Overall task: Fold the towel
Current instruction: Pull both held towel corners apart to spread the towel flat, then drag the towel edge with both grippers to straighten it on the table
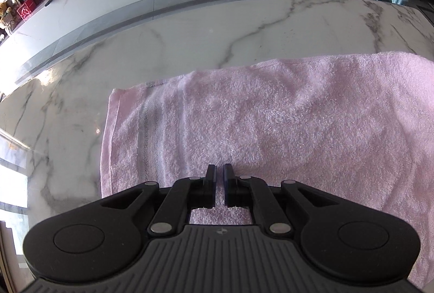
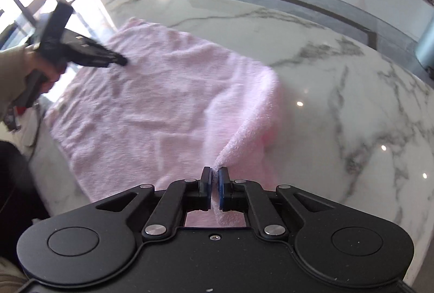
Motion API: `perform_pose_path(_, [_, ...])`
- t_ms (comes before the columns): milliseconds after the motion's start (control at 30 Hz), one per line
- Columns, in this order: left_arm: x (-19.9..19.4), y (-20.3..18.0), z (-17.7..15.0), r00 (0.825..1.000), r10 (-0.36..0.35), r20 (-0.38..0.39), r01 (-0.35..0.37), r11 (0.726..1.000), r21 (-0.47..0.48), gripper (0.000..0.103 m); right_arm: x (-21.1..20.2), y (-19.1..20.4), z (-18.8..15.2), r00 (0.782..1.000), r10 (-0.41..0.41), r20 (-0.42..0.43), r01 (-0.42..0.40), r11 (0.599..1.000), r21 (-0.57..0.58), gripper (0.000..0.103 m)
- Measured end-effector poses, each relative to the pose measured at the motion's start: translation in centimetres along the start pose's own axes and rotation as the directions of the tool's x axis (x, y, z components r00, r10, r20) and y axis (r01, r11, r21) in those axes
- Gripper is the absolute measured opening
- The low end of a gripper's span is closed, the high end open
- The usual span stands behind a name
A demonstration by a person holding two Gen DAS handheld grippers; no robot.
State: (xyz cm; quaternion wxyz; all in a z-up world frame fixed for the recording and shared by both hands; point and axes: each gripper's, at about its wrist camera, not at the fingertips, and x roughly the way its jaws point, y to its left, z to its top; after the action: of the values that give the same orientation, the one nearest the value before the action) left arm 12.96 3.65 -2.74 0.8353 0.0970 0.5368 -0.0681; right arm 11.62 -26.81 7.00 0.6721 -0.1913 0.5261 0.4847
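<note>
Right gripper (image 2: 214, 176): the two black fingers with blue pads are pressed together on a pinched ridge of the pink terry-cloth towel (image 2: 168, 103). The cloth rises from the right end of the towel into the jaws, so that end is lifted clear of the surface while the remainder lies flat.

Left gripper (image 1: 220, 173): the fingers stand nearly together, with only a narrow slit between the pads. The tips sit low over the near edge of the towel (image 1: 271, 124), just beside its woven stripe band (image 1: 147, 130). Whether any cloth is caught in the slit cannot be told from this view. In the right wrist view the left gripper (image 2: 120, 60) shows, blurred, with its tip at the far left portion of the towel.

Location of the work piece: the towel lies spread on the white marble table with grey veins (image 2: 352, 75), striped end to the left, well inside the table edges.

Step in hand, as judged: first fold, with the right end being raised to carry across toward the striped end. The next move calls for a steady pinch, a level carry over the flat part, and alignment of the edges before release.
</note>
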Motion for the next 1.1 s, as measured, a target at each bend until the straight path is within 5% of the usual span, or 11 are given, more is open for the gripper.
perform_pose_path(233, [0.0, 0.6, -0.1, 1.000, -0.019, 0.001, 0.019, 1.000, -0.017, 0.004, 2.9, 4.9, -1.0, 0.983, 0.130, -0.129, -0.143, 0.985, -0.101, 0.008])
perform_pose_path(367, [-0.1, 0.9, -0.2, 0.999, -0.033, 0.006, 0.033, 0.999, -0.019, 0.004, 1.1, 2.3, 0.1, 0.996, 0.077, -0.050, -0.079, 0.996, -0.035, 0.011])
perform_pose_path(433, [-0.1, 1.0, -0.2, 0.999, -0.038, 0.007, 0.038, 0.999, -0.020, 0.004, 0.8, 0.5, 0.9, 1.000, -0.011, -0.026, 0.010, 1.000, -0.011, 0.011])
perform_pose_path(733, [-0.5, 1.2, 0.1, 1.000, -0.027, 0.014, 0.027, 0.999, 0.023, 0.005, 6.2, -5.0, 3.3, 0.987, -0.132, -0.089, 0.137, 0.989, 0.052, 0.028])
perform_pose_path(1000, [0.1, 2.6, 0.4, 1.000, -0.006, 0.003, 0.006, 1.000, 0.012, 0.005, 8.1, -4.0, 3.7, 0.980, -0.170, -0.104, 0.171, 0.985, -0.004, 0.027])
perform_pose_path(1100, [0.3, 3.2, 0.5, 1.000, 0.001, -0.001, -0.001, 1.000, 0.008, 0.005, 8.3, -3.6, 3.6, 0.976, -0.192, -0.102, 0.191, 0.981, -0.018, 0.009])
